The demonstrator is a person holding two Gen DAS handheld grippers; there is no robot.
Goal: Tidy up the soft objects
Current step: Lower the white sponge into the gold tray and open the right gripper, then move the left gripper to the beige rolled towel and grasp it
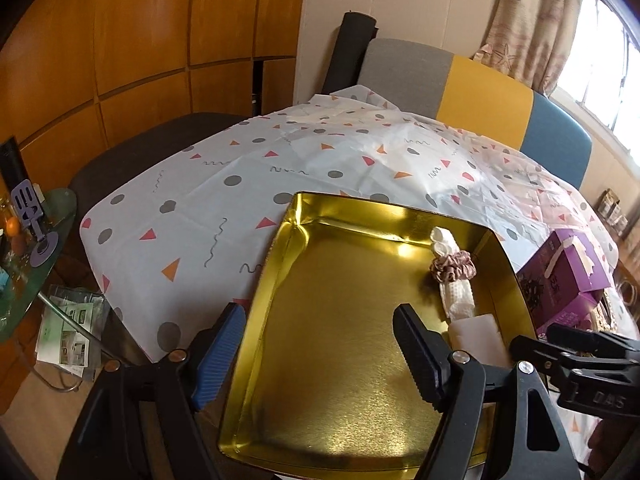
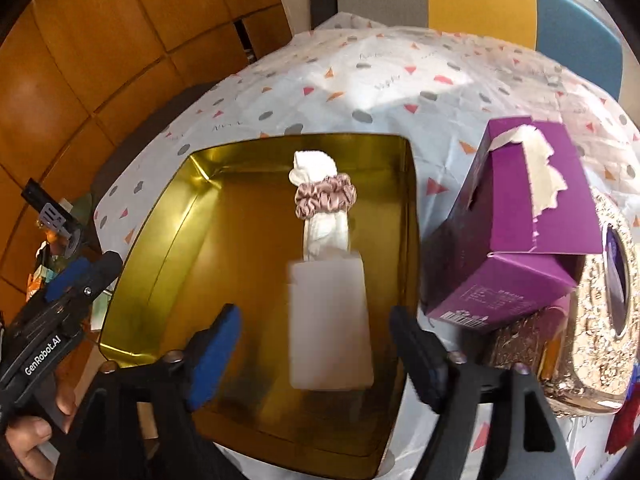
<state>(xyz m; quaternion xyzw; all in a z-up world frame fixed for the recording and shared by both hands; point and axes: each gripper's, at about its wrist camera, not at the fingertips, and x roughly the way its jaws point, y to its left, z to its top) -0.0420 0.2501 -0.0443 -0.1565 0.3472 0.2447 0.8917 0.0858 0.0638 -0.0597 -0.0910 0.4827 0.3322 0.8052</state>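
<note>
White block: a pale block (image 2: 330, 324) is lying in the gold tray (image 2: 160, 240), near end, right side; it is looking light and squashy, best pinched across its narrow width.
Rolled cloth: a white cloth roll (image 2: 324, 208) is resting just beyond the block, a pink scrunchie (image 2: 325, 196) ringing it; soft and limp, so gripping at the scrunchie is likely holding it together.
Right gripper (image 2: 316, 356): jaws are standing spread either side of the block, pinching nothing.
Left gripper (image 1: 320, 360): jaws are standing spread over the bare tray floor, empty.
Surface: a patterned cloth (image 1: 192, 208) is covering the counter; the tray's metal is looking slick.
Room: a purple box (image 2: 516, 220) is sitting right of the tray, wood panels (image 1: 120, 40) far left.
</note>
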